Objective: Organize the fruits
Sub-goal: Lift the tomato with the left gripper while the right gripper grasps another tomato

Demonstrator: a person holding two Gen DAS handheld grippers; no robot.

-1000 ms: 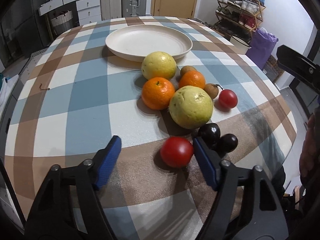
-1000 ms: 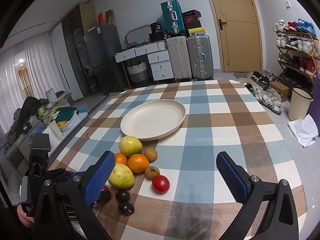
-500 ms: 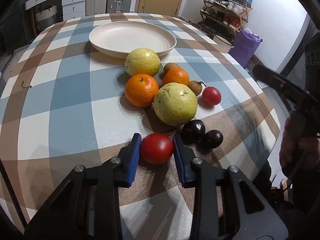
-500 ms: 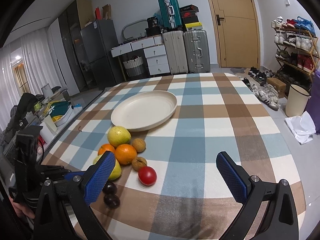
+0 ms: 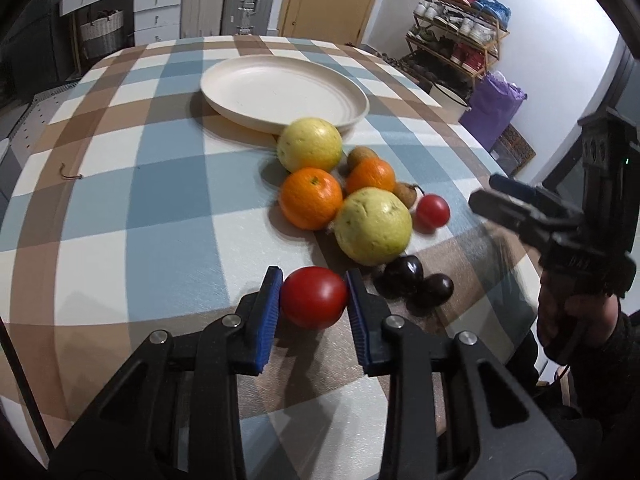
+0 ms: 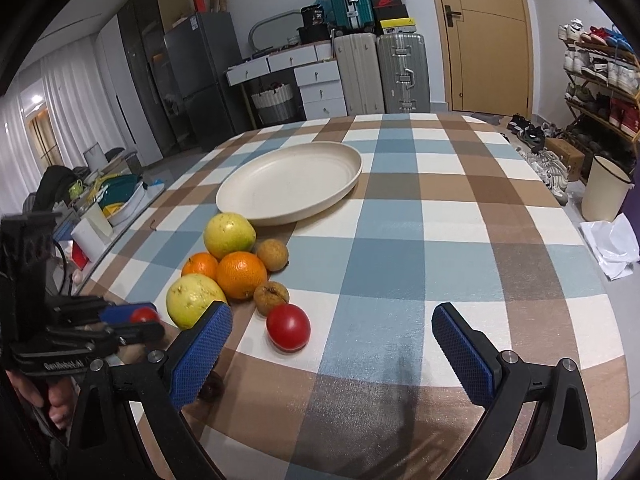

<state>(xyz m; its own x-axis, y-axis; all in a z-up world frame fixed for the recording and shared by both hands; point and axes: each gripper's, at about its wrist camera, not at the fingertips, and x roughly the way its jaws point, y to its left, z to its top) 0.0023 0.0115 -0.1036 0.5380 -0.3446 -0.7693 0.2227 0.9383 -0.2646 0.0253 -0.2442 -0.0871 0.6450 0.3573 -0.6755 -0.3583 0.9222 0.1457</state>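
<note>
Left gripper [image 5: 313, 298] was clamped on the round red tomato [image 5: 314, 297], nearest on the checked tablecloth [image 5: 140, 200]. Right gripper [image 6: 332, 350] was wide apart, holding nothing. Beyond lay two dark plums [image 5: 416, 280], yellow-green guavas [image 5: 373, 226], oranges [image 5: 311, 198]; farthest, the cream oval plate [image 5: 280, 92].

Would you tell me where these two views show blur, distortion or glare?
Left wrist view: small tomato and right gripper smear with motion; held tomato stays sharp.
Right wrist view: fisheye bows the door; soft sheen on the tablecloth.
</note>
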